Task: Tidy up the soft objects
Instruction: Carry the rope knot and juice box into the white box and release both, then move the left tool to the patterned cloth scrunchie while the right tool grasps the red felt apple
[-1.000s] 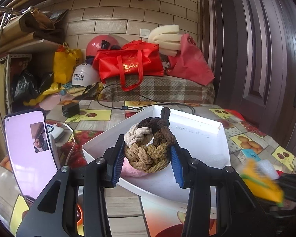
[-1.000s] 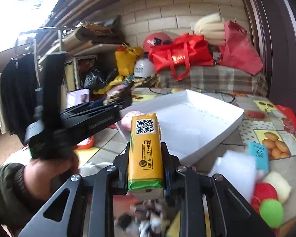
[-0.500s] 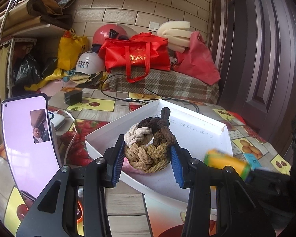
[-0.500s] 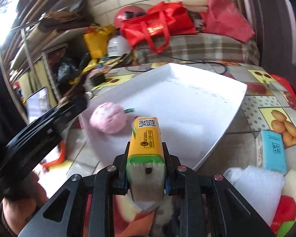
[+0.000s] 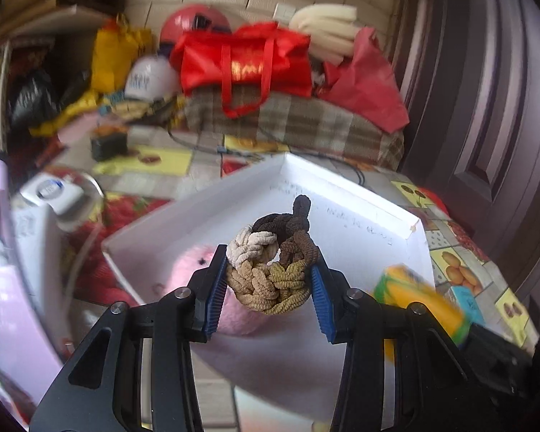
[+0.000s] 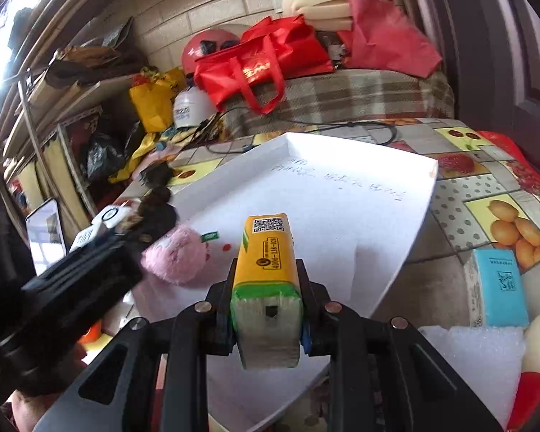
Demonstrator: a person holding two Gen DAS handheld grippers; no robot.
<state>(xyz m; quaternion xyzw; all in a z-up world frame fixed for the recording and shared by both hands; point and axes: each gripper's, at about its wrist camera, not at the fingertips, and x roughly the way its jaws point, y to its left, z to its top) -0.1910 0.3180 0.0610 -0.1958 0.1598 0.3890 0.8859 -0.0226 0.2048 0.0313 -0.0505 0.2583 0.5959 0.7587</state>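
My left gripper (image 5: 268, 289) is shut on a braided bundle of brown, tan and cream hair ties (image 5: 273, 264) and holds it over the near left part of the white tray (image 5: 345, 183). A pink plush toy (image 5: 192, 264) lies in the tray under it, also in the right wrist view (image 6: 174, 257). My right gripper (image 6: 268, 302) is shut on a yellow and green tissue pack (image 6: 266, 255) above the tray's (image 6: 378, 165) near edge. The pack shows blurred at the right of the left wrist view (image 5: 419, 297). The left gripper (image 6: 90, 262) shows dark at the left.
On the fruit-print tablecloth (image 6: 504, 216) right of the tray lie a blue tissue pack (image 6: 500, 288), white foam (image 6: 475, 352) and red and cream soft pieces (image 6: 536, 367). A phone (image 6: 46, 234) stands at the left. Red bags (image 6: 259, 61) and helmets sit behind the tray.
Both grippers have moved forward over the tray. The tissue pack now sits further in above the tray's near edge, and the hair ties hang above the pink plush.
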